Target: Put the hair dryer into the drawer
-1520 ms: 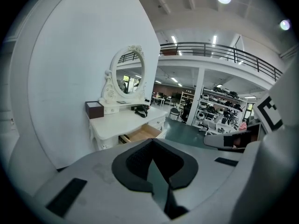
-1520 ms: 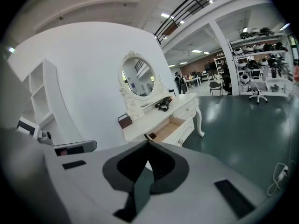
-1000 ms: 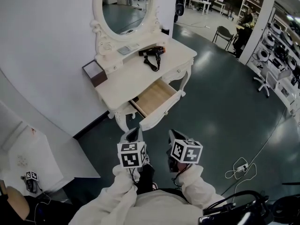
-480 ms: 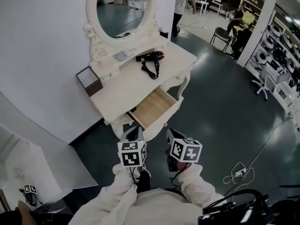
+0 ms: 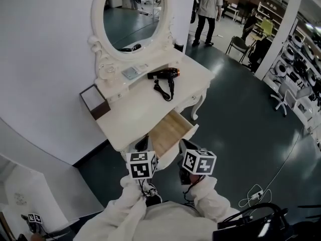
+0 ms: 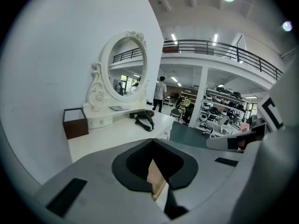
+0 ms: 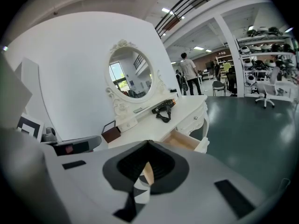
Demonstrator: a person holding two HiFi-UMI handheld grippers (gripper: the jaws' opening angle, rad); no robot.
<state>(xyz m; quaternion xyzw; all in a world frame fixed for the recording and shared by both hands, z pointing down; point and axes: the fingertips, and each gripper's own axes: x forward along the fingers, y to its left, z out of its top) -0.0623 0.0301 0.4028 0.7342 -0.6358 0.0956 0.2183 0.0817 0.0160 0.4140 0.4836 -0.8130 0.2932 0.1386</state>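
A black hair dryer (image 5: 163, 74) with its coiled cord lies on top of the white dressing table (image 5: 130, 109), below the oval mirror. One drawer (image 5: 170, 131) stands pulled out at the table's front, its wooden bottom bare. My left gripper (image 5: 142, 145) and right gripper (image 5: 184, 147) are held side by side just short of the drawer, both shut and holding nothing. The left gripper view has the hair dryer (image 6: 143, 115) well beyond the shut left gripper (image 6: 152, 142). The right gripper view shows the hair dryer (image 7: 163, 108) and drawer (image 7: 186, 142) ahead of the shut right gripper (image 7: 148, 143).
A small brown box (image 5: 94, 101) sits at the table's left end, and a flat grey item (image 5: 132, 73) lies under the mirror (image 5: 133, 11). A person (image 5: 207, 5) stands far behind. Chairs (image 5: 239, 37), shelves and floor cables (image 5: 256, 189) are to the right.
The dressing table and open drawer have drawn closer to both grippers, which stay shut and side by side. A person has walked into view in the background.
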